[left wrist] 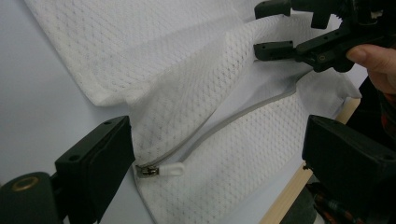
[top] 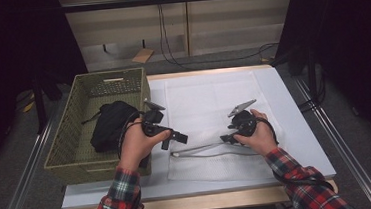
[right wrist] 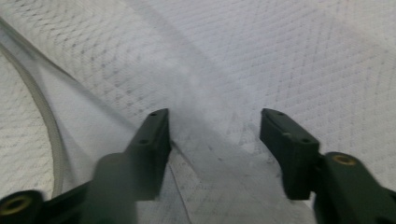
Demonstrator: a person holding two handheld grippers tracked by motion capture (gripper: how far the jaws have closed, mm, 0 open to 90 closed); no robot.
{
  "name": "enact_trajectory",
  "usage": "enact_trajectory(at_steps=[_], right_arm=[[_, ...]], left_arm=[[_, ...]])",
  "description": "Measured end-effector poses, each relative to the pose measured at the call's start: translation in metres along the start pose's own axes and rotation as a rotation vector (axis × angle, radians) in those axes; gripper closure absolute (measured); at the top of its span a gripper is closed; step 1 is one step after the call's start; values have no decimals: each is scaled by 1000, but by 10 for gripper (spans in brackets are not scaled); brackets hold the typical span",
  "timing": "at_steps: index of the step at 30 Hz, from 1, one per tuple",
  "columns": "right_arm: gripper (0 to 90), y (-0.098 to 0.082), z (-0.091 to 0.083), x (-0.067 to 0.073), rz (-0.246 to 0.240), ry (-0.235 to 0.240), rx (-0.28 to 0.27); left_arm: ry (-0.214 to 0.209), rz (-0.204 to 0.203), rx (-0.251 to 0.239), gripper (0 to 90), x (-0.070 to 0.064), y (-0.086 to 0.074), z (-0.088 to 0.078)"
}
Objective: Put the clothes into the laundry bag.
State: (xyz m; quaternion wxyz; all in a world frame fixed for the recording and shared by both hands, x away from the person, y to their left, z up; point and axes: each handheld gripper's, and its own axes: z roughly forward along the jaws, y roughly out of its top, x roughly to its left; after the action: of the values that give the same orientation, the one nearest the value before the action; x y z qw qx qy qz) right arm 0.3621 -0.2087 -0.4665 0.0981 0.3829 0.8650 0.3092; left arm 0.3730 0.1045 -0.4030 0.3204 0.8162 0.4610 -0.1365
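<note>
A white mesh bag (top: 208,97) lies flat on the table, its grey zipper (left wrist: 233,116) partly undone along the near edge. The white zipper pull (left wrist: 166,169) rests at the bag's left end (top: 176,154). My left gripper (top: 176,138) hovers open just above that pull, which lies between the wide-apart jaws (left wrist: 219,140) without touching them. At the zipper's other end my right gripper (top: 225,139) is open, one jaw above and one below the bag's raised upper layer (left wrist: 268,28). The right gripper view looks through the gap (right wrist: 215,126) at mesh (right wrist: 280,56), with no pad pressing on it.
A green woven basket (top: 64,144) stands at the table's left edge with a black garment (top: 109,123) inside. The pale blue tabletop (top: 300,125) ends at a wooden front edge (top: 206,200). Cables run across the floor behind the table.
</note>
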Motion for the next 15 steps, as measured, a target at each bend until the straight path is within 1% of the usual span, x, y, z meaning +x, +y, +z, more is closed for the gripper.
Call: enact_trajectory(at_steps=[1,2,3,4,5,6,7,8,9,11,12,13,15], right_arm=[[495,0,0,0,-4,2,-7],[557,0,-1,0,-6,2,-13],[620,1,-3,-1,-8,12,-27],[687,1,-5,-1,-5,6,-43],[731,2,-7,-1,-3,9,-41],[772,3,-10,-2,9,21,-49],[873,3,-12,-2,17,11,-57],[898,4,-13,-3,11,20,-49],[900,4,-13,-3,10,39,-47],[900,5,-16,-2,25,34,-32],[900,6,-15,-2,14,52,-31],[900,6,-16,-1,12,51,-30],[900,7,-18,-1,24,71,-31]], left_arm=[[8,-4,-3,88,0,0,0],[8,-5,-3,88,0,0,0],[8,-5,-3,89,0,0,0],[8,-6,-4,89,0,0,0],[7,-10,-10,89,0,0,0],[5,-13,-12,89,-1,0,0],[6,-13,-10,89,-1,0,0],[6,-12,-10,88,-1,0,0],[9,-10,-9,89,0,0,0],[8,-13,-11,89,-1,0,0],[6,-12,-12,89,-1,0,0],[6,-2,-7,89,0,0,-1],[4,-2,-7,89,-1,0,-1]])
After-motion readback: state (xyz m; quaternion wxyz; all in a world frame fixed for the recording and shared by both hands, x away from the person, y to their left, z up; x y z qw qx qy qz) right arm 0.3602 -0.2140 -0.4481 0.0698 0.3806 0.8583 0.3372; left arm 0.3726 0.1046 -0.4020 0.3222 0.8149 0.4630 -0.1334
